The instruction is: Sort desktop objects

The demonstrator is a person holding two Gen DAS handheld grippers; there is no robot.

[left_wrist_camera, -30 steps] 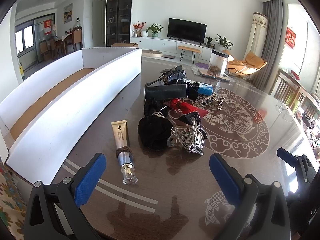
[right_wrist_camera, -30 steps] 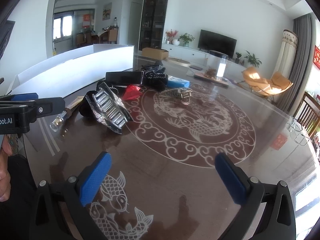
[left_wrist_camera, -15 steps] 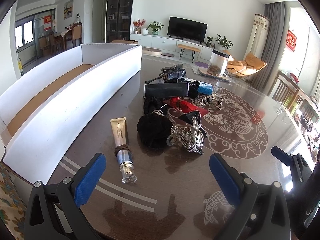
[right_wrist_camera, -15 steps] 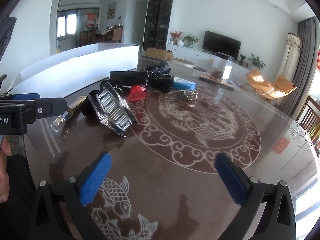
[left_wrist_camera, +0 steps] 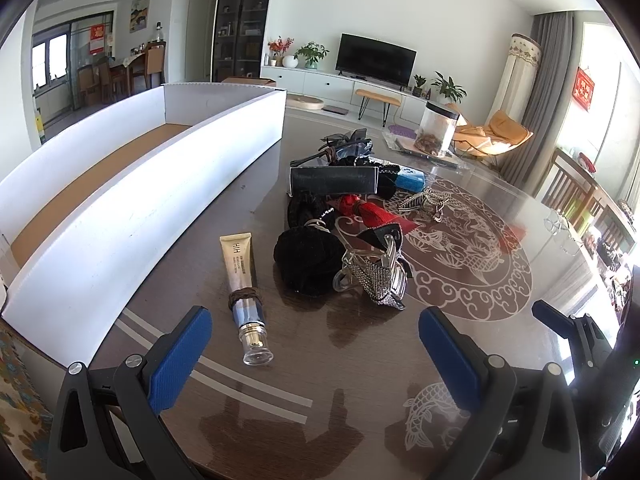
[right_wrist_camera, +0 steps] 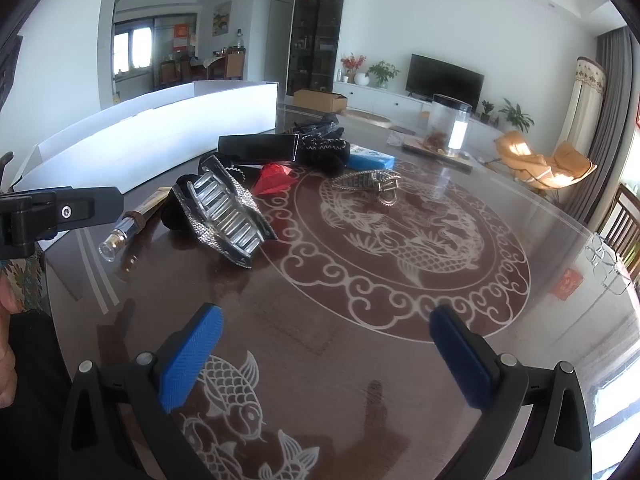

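Note:
A pile of small objects lies on the dark round table (left_wrist_camera: 320, 380): a beige cosmetic tube (left_wrist_camera: 242, 288) with a clear cap, a black scrunchie (left_wrist_camera: 306, 258), a rhinestone hair claw (left_wrist_camera: 374, 276), a red tassel (left_wrist_camera: 366, 214), a black box (left_wrist_camera: 334, 180), a blue pack (left_wrist_camera: 408, 179) and a silver clip (left_wrist_camera: 424, 202). My left gripper (left_wrist_camera: 316, 344) is open and empty, just short of the tube. My right gripper (right_wrist_camera: 326, 342) is open and empty above bare table; the hair claw (right_wrist_camera: 226, 210) lies ahead to its left.
A long white open box (left_wrist_camera: 132, 192) with a brown floor runs along the left side of the table. A clear jar (left_wrist_camera: 438, 128) stands on a tray at the far side. Wooden chairs (left_wrist_camera: 576, 196) stand beyond the right edge.
Both grippers have moved slightly forward toward the pile. Nothing on the table has moved.

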